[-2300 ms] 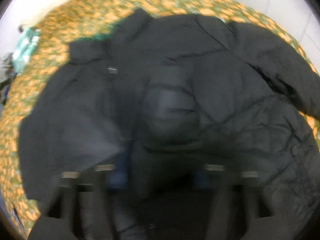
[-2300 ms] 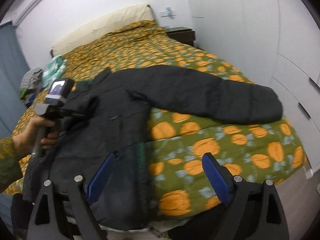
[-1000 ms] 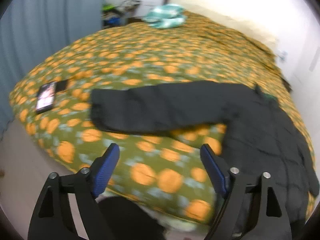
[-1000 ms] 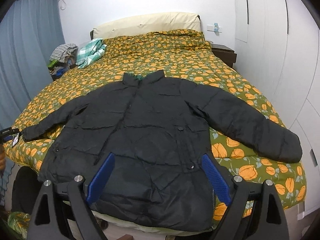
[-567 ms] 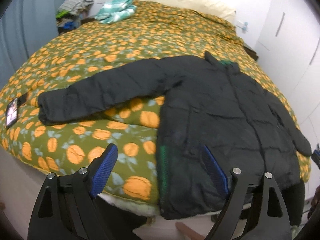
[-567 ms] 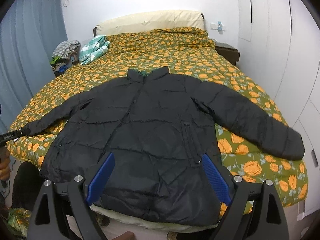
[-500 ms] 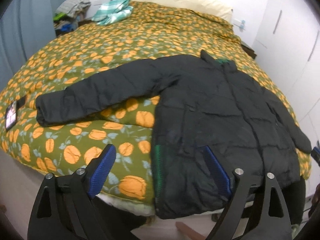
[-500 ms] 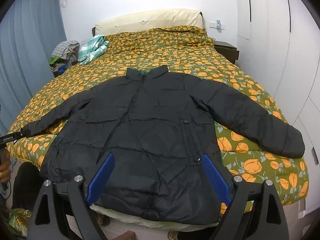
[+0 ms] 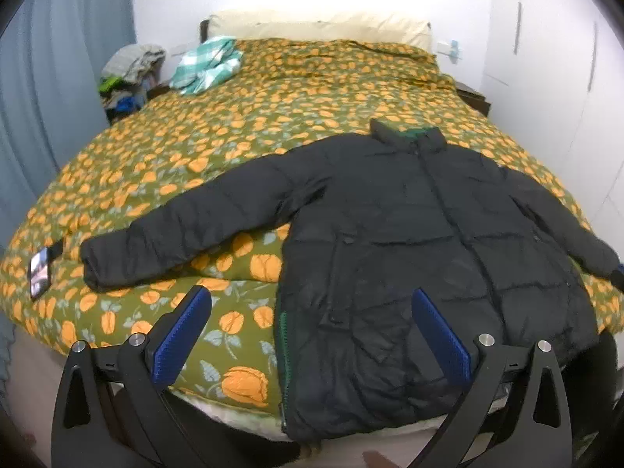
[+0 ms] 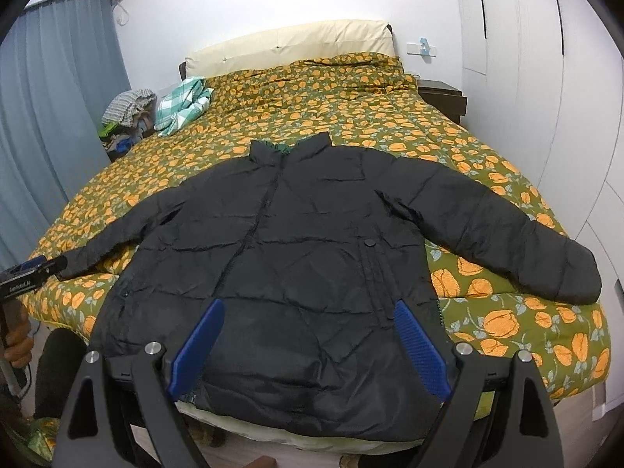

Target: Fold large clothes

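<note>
Left gripper (image 9: 312, 327) jaws opening, nothing between them; right gripper (image 10: 310, 341) jaws wide apart, empty. Both hover over near bed (image 9: 319, 89) edge. Black jacket (image 10: 296, 257) lies flat, sleeves spread; hem hangs off edge, partly hidden. Phone (image 9: 40, 273) at left.

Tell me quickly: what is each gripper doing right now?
Left gripper: jaws opening, nothing between them.
Right gripper: jaws open, holding nothing.

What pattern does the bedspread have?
Orange flowers on olive green, on the bedspread; clearest in the right wrist view.
</note>
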The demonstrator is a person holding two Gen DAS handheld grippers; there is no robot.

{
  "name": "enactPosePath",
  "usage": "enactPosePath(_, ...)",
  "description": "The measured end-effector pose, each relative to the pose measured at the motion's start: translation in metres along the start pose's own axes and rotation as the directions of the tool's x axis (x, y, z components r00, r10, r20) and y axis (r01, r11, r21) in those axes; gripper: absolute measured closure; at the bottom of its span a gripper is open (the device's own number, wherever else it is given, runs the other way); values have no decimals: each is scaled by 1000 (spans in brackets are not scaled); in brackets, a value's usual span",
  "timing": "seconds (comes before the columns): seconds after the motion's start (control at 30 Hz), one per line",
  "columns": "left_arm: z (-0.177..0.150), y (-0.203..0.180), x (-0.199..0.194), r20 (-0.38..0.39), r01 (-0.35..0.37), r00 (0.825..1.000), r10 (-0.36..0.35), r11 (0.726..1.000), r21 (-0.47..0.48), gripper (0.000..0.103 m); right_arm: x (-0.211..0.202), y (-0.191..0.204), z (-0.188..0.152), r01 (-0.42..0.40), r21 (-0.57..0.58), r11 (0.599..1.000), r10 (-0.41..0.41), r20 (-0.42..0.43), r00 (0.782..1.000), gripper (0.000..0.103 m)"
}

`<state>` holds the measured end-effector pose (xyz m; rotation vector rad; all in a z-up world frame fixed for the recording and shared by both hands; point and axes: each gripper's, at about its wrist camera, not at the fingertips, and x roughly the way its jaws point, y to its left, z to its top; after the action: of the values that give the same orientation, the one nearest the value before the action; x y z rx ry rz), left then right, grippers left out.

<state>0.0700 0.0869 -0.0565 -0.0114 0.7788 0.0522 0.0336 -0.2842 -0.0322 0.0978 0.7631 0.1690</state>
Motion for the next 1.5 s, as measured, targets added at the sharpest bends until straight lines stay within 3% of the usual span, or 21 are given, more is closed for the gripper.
enactPosePath(0.47, -2, -21, -13, 42, 1, 999, -4, 998, 70, 1, 1, 6, -3, 6, 2, 1000, -6, -10, 1000, 12)
enactPosePath(0.8, -5, -21, -15, 41, 31, 999, -33, 998, 49, 1, 3, 4, -5, 13, 9, 1000, -13, -13, 1000, 12)
enactPosePath(1.0, -10, -28, -17, 66, 21, 997, -29, 992, 121, 1, 1, 5, -4, 23, -1, 1000, -23, -3, 1000, 12)
enactPosePath(1.13, -13, -30, -13, 34, 71, 997, -75, 991, 113, 1, 2, 4, -5, 26, 5, 1000, -26, -6, 1000, 12)
enactPosePath(1.37, -20, -40, 2, -59, 102, 994, -94, 983, 155, 1, 2, 5, -4, 28, 0, 1000, -28, -3, 1000, 12)
enactPosePath(1.5, -18, -37, 1, -84, 134, 989, -125, 985, 105, 1, 2, 4, -5, 28, 6, 1000, -28, -7, 1000, 12)
